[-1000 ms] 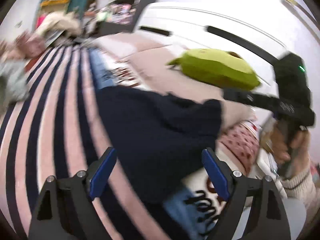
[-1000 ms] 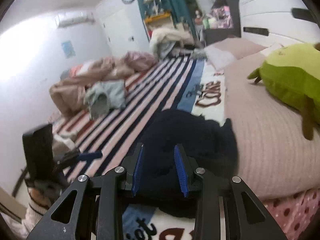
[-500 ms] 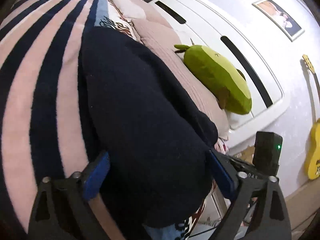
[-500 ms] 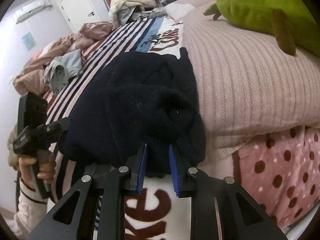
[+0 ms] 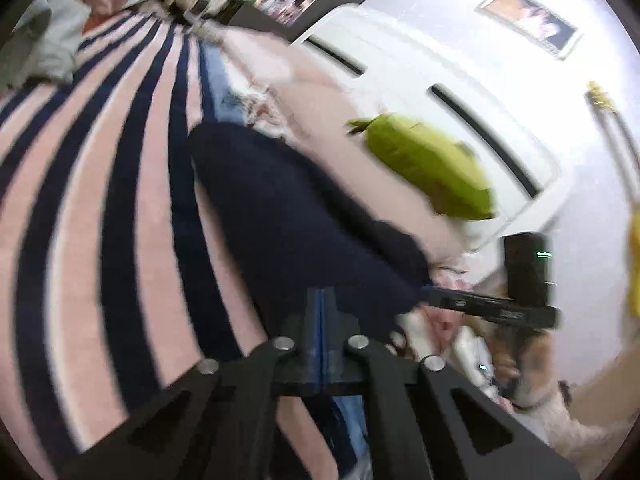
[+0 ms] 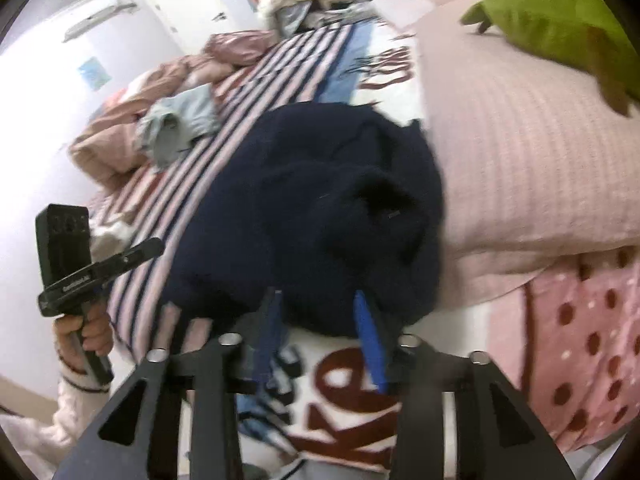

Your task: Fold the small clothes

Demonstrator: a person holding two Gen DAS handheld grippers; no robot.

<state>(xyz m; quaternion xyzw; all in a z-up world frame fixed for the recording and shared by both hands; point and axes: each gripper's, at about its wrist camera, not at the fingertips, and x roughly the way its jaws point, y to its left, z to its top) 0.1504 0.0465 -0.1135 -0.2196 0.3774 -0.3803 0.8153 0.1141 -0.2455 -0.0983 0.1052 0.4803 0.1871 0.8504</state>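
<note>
**Left jaws shut, right jaws parting**

The navy garment [image 6: 320,208] lies bunched on the striped blanket [image 5: 100,200], beside the pink pillow [image 6: 520,152]. The left gripper [image 5: 322,308], wide apart a moment ago, now has its fingers together at the garment's near edge; whether cloth is pinched is unclear. The right gripper [image 6: 318,312] has just been opening, its fingers apart at the garment's near edge.

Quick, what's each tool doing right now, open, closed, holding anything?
Left tool: closed, just snapped shut at the navy garment's near edge; a grip cannot be told.
Right tool: open, just widened, holding nothing.
</note>
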